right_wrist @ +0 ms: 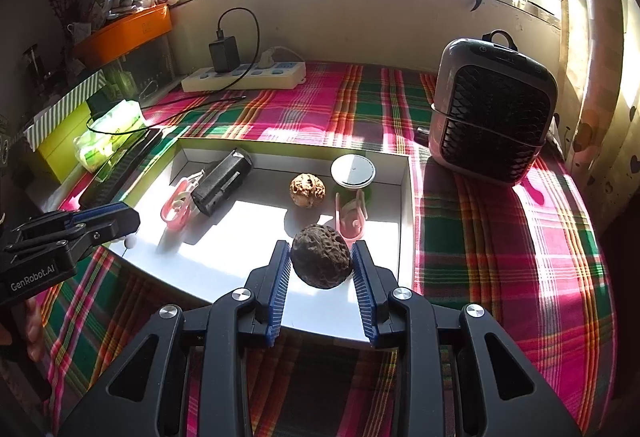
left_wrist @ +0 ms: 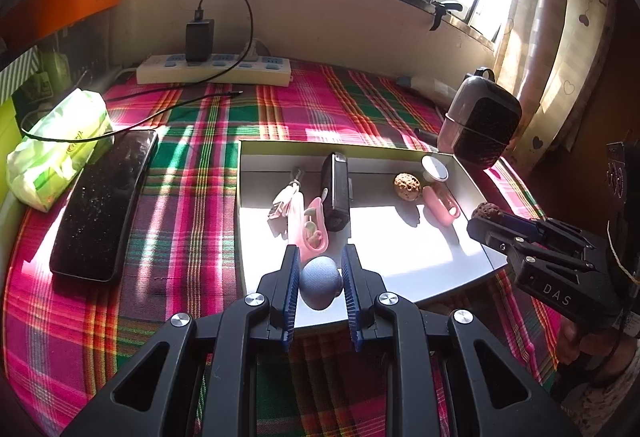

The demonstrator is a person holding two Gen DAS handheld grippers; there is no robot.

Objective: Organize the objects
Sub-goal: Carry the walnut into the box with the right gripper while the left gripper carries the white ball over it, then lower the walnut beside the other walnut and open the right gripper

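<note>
The left gripper [left_wrist: 320,279] pinched a blue ball [left_wrist: 320,287] and the right gripper [right_wrist: 320,269] a dark walnut [right_wrist: 321,262]. Both hung over the tray's [left_wrist: 400,257] near edge (presumably for sorting beside the pale walnut [right_wrist: 307,189]).

Woven cloth, smooth card, rough shells

Plaid cloth [right_wrist: 500,237] looks woven and matt; the tray [right_wrist: 224,261] smooth, pale card; the dark walnut [right_wrist: 320,261] rough, pitted; the phone [left_wrist: 104,205] glossy.

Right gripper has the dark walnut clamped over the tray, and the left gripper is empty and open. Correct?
Not quite. The left gripper is not empty: the left wrist view shows its pads closed on a small blue-grey ball. The rest holds: the right gripper has the dark walnut clamped over the tray.
</note>
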